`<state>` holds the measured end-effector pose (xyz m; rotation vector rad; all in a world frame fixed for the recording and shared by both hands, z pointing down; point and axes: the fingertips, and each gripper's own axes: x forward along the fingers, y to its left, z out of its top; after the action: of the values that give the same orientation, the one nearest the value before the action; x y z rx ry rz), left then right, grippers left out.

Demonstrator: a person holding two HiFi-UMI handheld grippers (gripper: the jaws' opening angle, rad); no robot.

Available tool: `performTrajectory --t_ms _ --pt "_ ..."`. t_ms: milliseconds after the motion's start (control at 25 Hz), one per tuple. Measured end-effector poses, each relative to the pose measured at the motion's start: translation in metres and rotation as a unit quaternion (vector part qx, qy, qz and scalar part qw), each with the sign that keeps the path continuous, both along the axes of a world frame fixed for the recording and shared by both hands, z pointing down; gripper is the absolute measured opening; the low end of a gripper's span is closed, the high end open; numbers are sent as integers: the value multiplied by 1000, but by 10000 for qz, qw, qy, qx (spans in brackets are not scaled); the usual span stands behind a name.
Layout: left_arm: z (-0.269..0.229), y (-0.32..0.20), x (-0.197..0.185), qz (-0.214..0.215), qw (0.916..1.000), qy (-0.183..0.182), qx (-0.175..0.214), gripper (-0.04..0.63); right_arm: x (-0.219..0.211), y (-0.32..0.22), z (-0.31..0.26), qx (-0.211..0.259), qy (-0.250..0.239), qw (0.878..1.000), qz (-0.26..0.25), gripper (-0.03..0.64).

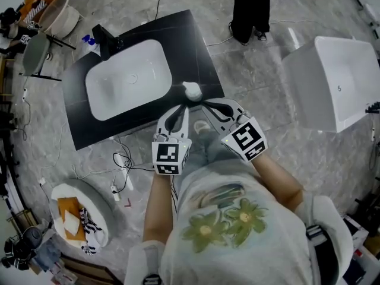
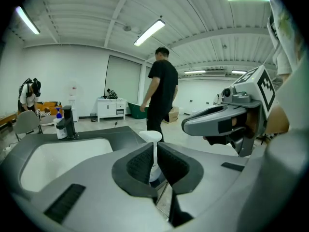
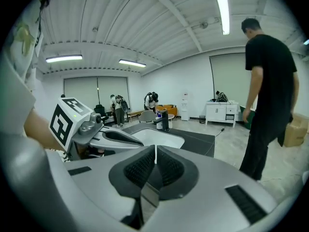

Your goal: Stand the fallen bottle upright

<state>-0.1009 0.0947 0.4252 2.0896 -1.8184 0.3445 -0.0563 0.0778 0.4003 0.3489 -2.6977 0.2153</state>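
Note:
A small white bottle (image 1: 191, 90) with a broad cap stands upright on the black countertop (image 1: 196, 40), near its front right corner beside the white sink (image 1: 127, 79). My left gripper (image 1: 180, 108) is just short of it, jaws shut with nothing between them. In the left gripper view the bottle (image 2: 150, 137) shows beyond the closed left gripper (image 2: 155, 148), apart from it. My right gripper (image 1: 205, 105) hovers to the bottle's right, also shut and empty; in its own view the right gripper (image 3: 155, 151) points past the sink (image 3: 159, 138).
A black faucet (image 1: 105, 40) and a soap bottle (image 1: 88, 40) stand at the sink's far end. A person in black (image 1: 249, 10) stands beyond the counter. A white tub (image 1: 332, 82) is at right, and cables (image 1: 122, 165) lie on the floor at left.

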Motion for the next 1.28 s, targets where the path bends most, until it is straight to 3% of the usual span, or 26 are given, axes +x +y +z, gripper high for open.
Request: performTrajectory --t_ms 160,680,1280 --pt "-10 15 7 85 9998 -184 26 18 8 16 -9 -27 -120 9999 74 46" --pt "-51 60 30 133 9989 -260 355 18 32 62 -43 65 -436 9988 227 43" --pt "-62 107 53 225 9987 -109 453 18 55 110 -57 230 -509 9979 329 41"
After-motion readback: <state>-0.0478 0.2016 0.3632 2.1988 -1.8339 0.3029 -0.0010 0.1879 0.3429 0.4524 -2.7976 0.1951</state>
